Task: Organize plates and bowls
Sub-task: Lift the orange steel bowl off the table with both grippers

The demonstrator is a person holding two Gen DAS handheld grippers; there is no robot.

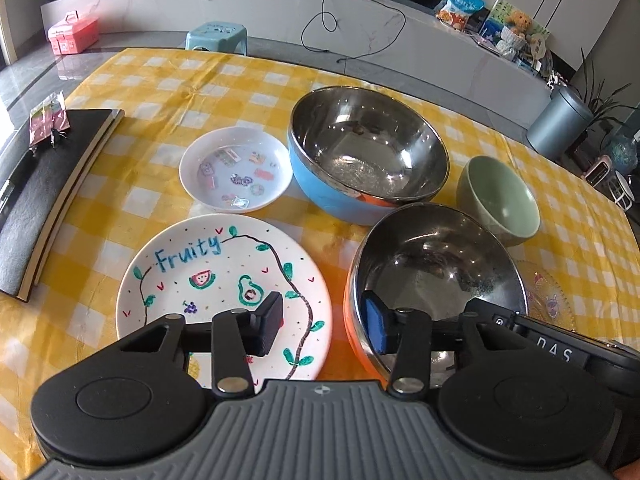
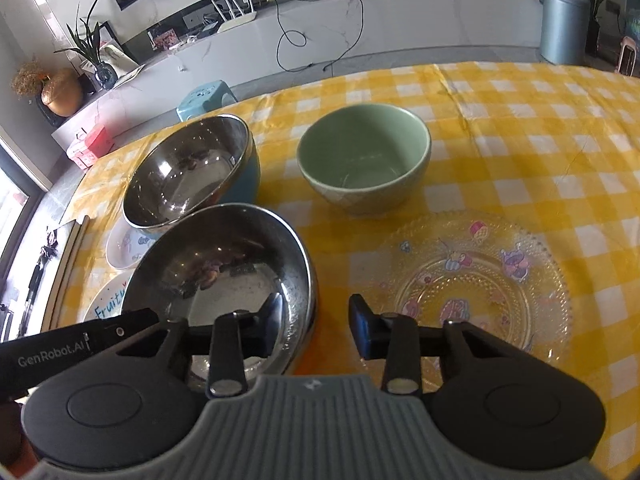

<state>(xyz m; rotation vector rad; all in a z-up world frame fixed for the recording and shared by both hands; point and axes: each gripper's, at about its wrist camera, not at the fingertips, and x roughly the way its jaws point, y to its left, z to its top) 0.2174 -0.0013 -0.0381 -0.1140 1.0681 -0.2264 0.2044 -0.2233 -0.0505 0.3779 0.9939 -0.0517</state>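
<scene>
An orange steel bowl (image 1: 436,272) sits nearest me, also in the right wrist view (image 2: 224,268). My left gripper (image 1: 326,326) is open, its jaws straddling the bowl's left rim beside the white "Fruity" plate (image 1: 216,280). My right gripper (image 2: 314,326) is open, its jaws straddling the bowl's right rim. A blue steel bowl (image 1: 368,152) (image 2: 188,168), a green bowl (image 1: 500,196) (image 2: 364,156), a small white sticker dish (image 1: 236,168) and a clear glass plate (image 2: 472,284) lie on the yellow checked cloth.
A black notebook (image 1: 44,196) with a pen and a packet lies at the table's left edge. Beyond the far edge are a blue stool (image 1: 216,36), a grey bin (image 1: 558,124) and a white counter.
</scene>
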